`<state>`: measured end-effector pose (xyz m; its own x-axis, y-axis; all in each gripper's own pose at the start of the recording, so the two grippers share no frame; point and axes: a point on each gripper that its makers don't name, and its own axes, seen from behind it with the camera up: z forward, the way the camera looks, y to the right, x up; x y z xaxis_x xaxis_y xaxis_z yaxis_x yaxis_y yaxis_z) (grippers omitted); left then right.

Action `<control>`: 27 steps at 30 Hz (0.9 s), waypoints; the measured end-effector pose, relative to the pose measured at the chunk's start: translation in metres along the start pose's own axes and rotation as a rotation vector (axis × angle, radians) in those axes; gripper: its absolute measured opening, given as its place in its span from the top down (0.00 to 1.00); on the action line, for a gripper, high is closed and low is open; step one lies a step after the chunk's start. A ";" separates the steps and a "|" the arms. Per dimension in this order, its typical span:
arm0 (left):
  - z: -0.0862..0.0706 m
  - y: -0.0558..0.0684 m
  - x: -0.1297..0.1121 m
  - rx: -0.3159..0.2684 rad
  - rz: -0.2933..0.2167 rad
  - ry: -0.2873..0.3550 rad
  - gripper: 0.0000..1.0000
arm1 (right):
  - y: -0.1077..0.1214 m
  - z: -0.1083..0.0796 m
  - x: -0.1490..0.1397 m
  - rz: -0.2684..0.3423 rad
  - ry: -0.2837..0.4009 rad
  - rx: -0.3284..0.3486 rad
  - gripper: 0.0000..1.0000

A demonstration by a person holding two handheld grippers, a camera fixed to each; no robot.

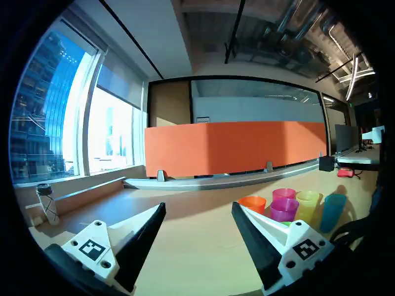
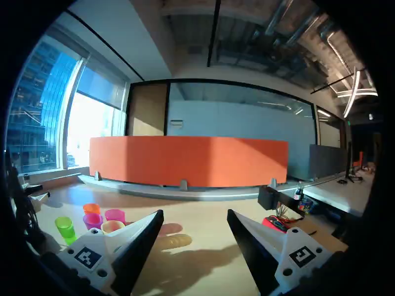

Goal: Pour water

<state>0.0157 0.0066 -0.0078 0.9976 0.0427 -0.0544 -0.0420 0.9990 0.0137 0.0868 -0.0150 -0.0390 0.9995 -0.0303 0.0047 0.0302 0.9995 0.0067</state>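
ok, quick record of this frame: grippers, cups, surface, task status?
left gripper: open, nothing between the fingers
right gripper: open, nothing between the fingers
cups: orange cup, pink cup, purple cup, yellow cup, teal cup, green cup; upright, clustered
surface: wooden desk, orange divider behind
water: cannot tell
status: no cup gripped, pouring not begun

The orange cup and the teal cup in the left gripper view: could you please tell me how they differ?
The orange cup stands left of the teal cup, with other cups between them. The orange cup is partly hidden behind the left gripper; the teal cup shows almost whole. Both stand upright on the table.
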 end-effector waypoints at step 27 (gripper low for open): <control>0.005 -0.004 -0.014 -0.016 -0.045 -0.051 0.01 | -0.002 -0.001 0.000 0.001 0.001 -0.001 0.01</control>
<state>0.0022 0.0021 -0.0016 1.0000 -0.0026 -0.0035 0.0026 1.0000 -0.0037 0.0869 -0.0167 -0.0397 0.9996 -0.0288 0.0038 0.0288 0.9996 0.0052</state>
